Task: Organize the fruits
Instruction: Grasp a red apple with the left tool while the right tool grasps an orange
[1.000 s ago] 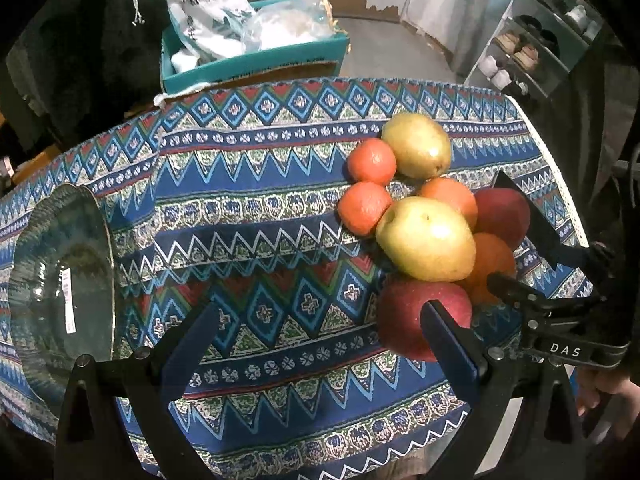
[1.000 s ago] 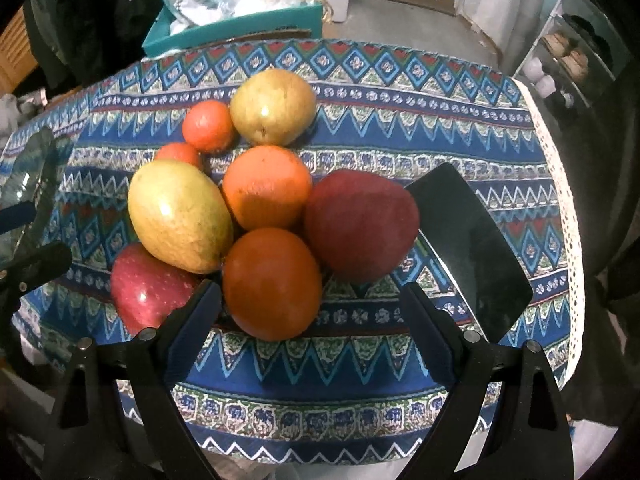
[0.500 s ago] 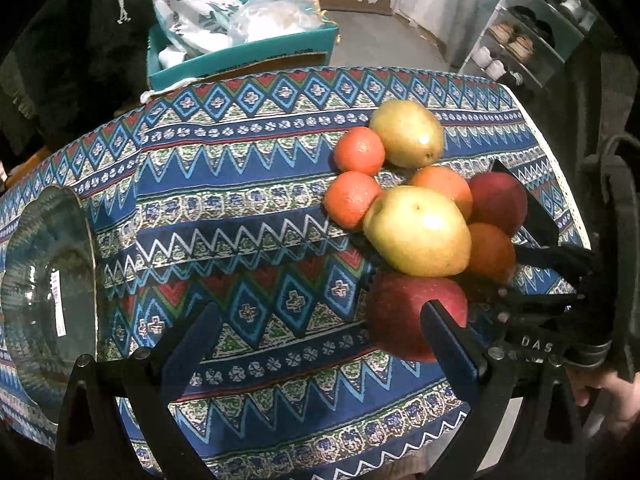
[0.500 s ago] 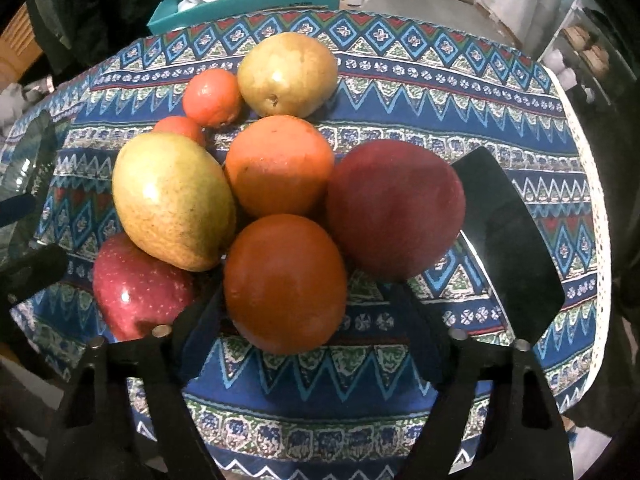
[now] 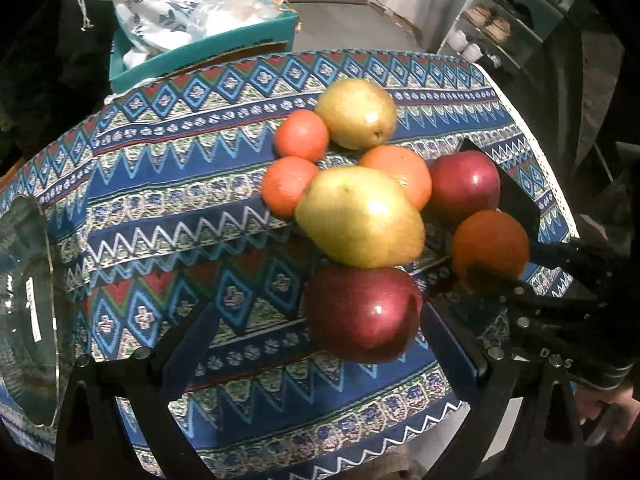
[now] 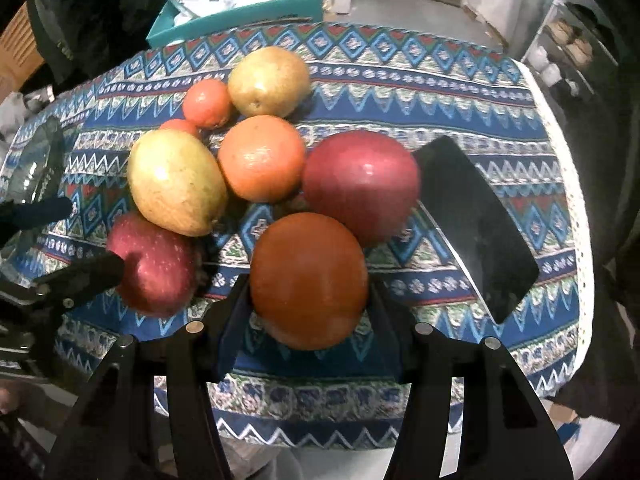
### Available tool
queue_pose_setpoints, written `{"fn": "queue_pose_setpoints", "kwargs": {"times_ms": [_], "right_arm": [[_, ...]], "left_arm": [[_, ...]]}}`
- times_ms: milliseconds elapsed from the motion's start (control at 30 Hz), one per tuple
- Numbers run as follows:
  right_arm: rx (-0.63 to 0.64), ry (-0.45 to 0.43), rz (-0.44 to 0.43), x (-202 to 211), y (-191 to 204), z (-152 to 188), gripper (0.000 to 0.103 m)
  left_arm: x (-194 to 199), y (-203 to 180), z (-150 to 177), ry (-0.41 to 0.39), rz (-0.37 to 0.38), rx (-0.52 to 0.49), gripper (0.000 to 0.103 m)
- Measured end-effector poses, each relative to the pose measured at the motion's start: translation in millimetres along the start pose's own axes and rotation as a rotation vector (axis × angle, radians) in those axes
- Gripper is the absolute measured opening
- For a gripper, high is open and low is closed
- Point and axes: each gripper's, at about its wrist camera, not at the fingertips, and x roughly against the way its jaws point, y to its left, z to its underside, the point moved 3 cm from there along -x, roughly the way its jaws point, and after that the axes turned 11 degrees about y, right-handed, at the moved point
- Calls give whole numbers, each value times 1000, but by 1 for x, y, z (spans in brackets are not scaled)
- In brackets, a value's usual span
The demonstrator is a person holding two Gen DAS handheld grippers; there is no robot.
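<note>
Right gripper (image 6: 308,300), low centre of its view, has just been closing and now pinches the dark orange (image 6: 309,280), nearest fruit of the heap on the tabletop (image 6: 400,80). Left gripper (image 5: 320,344) stands spread, a red apple (image 5: 362,314) between its fingers, untouched. Glass bowl (image 5: 24,304) lies far left: likely destination.

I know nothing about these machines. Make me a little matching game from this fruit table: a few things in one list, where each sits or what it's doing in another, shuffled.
Things:
1. right gripper
2. left gripper
3. glass bowl
4. black slab

States:
A. open, beside a red apple
B. at the cloth's left edge
C. shut on the dark orange
D. flat, right of the fruit pile

Pairs: 1-C, 2-A, 3-B, 4-D
</note>
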Motion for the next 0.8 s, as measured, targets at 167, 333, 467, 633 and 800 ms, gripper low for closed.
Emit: {"fn": "queue_pose_setpoints", "kwargs": {"times_ms": [167, 333, 467, 633, 800], "right_arm": [[-35, -12, 3, 4, -12, 3, 56], [-57, -19, 7, 6, -20, 8, 56], [-67, -25, 2, 6, -21, 7, 56], [-66, -31, 3, 9, -21, 5, 56], [-66, -44, 5, 13, -19, 4, 56]], "left_arm": [[-13, -11, -1, 23, -7, -16, 101], [-31, -15, -2, 59, 7, -13, 97], [-35, -19, -2, 72, 49, -13, 83], [-36, -25, -3, 65, 57, -27, 78], [-32, -21, 1, 64, 58, -31, 78]]}}
